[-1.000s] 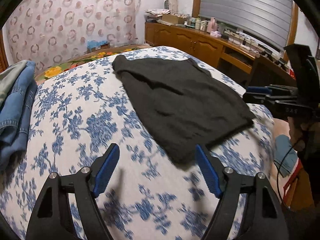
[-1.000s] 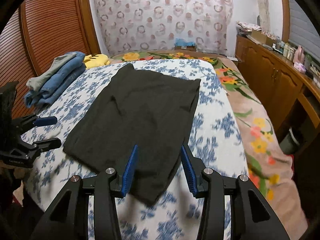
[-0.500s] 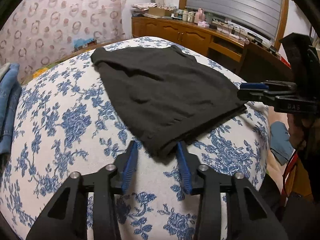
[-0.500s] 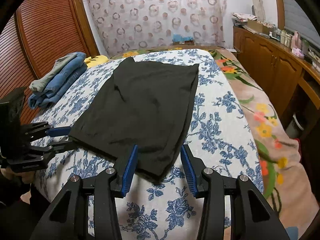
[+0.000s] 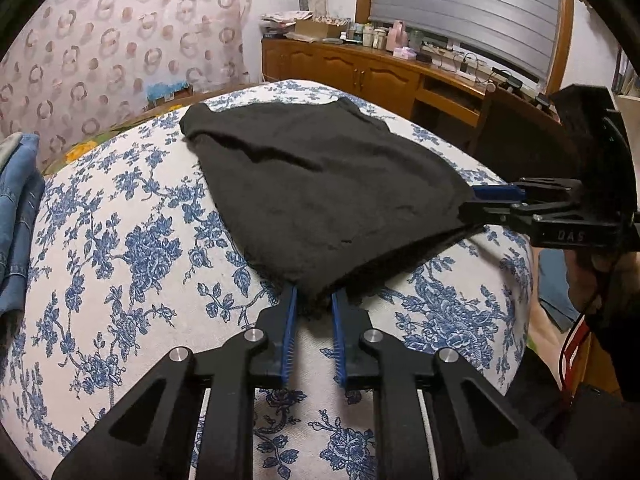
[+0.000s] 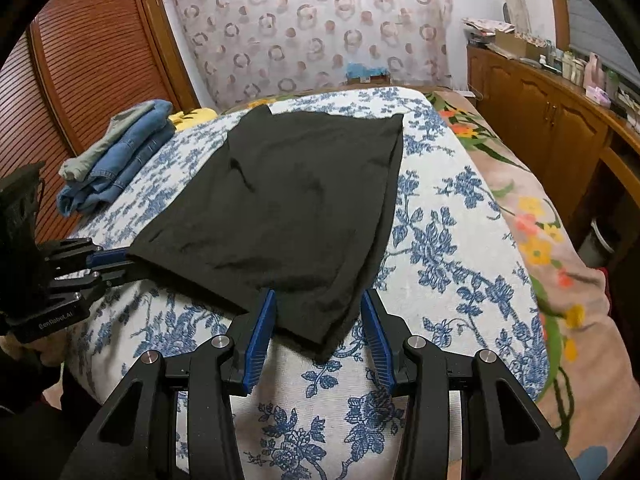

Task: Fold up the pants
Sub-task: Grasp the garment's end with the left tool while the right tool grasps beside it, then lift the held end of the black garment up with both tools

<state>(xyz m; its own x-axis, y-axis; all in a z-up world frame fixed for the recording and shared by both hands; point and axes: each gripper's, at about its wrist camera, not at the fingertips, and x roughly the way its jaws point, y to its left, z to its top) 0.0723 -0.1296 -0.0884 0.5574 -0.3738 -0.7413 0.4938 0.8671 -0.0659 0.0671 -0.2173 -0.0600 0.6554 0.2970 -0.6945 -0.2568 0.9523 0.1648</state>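
Pants, black and already doubled into one long panel, lie flat on the bed, their long axis running straight away from both hand-held grippers toward the patterned curtain, with the near end at the bed's front. The left hand-held gripper has just been closing, and its blue pads now pinch the near left corner of the cloth. The right hand-held gripper sits at the near right corner with its jaws spread, the corner lying between the pads but not squeezed, so that side looks not yet secured. Each hand is nearest its own corner. Ahead, the far half of the pants and the floral cover beyond it are bare, leaving room to carry the near end forward; folded jeans lie off to the left, well apart from the pants.
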